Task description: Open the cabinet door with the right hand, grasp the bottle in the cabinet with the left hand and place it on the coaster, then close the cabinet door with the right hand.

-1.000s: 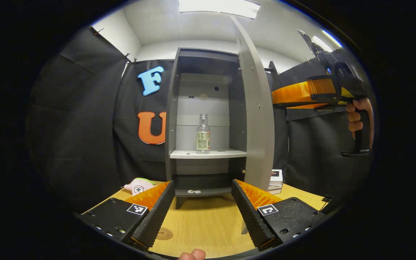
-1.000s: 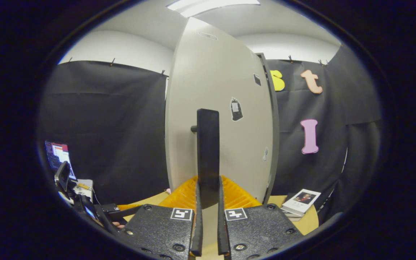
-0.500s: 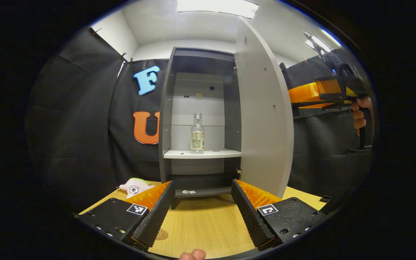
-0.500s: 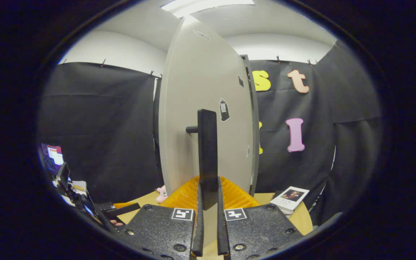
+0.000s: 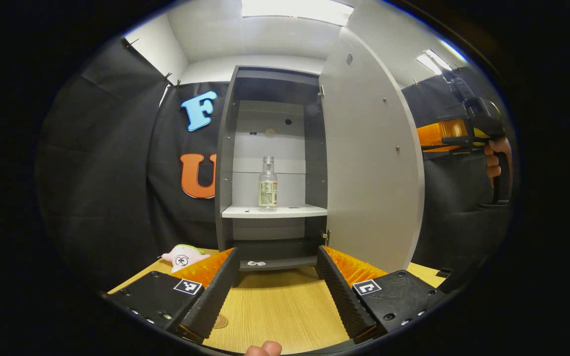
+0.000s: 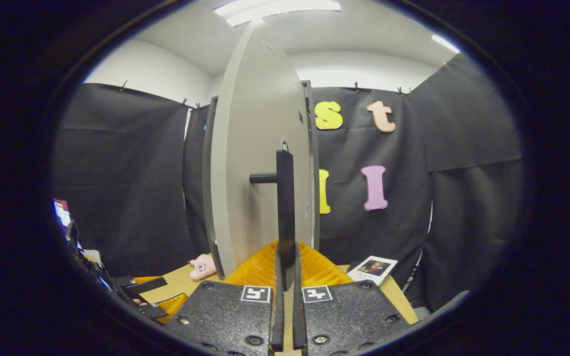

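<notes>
Left gripper view: left tool (image 5: 274, 291) low over the wooden bench (image 5: 275, 309), fingers spread wide with nothing between them, aimed at the open cabinet (image 5: 225, 163). Inside, on the pale middle shelf (image 5: 274, 211), a clear bottle (image 5: 267, 183) with a label, upright, well apart from the tool. Cabinet door (image 5: 371, 163) swung out to the right of the opening, inner face showing. Beyond the door's edge, right tool (image 5: 455, 134) held up by a hand (image 5: 494, 160). Round coaster (image 5: 219, 322) flat on the bench, partly hidden behind one finger of the left tool. Pink plush toy (image 5: 184, 256) at the bench's far left, near the cabinet's foot. Right gripper view: right tool (image 6: 285, 277) pressed together on the dark upright door handle (image 6: 285, 207), both fingers pinching its lower end. Door (image 6: 255, 168) seen nearly edge-on, handle standing off its outer face on a short post. Plush toy (image 6: 201, 267) by the door's lower edge, a booklet (image 6: 375, 267) on the bench to the right, left tool (image 6: 151, 296) low at the left.
</notes>
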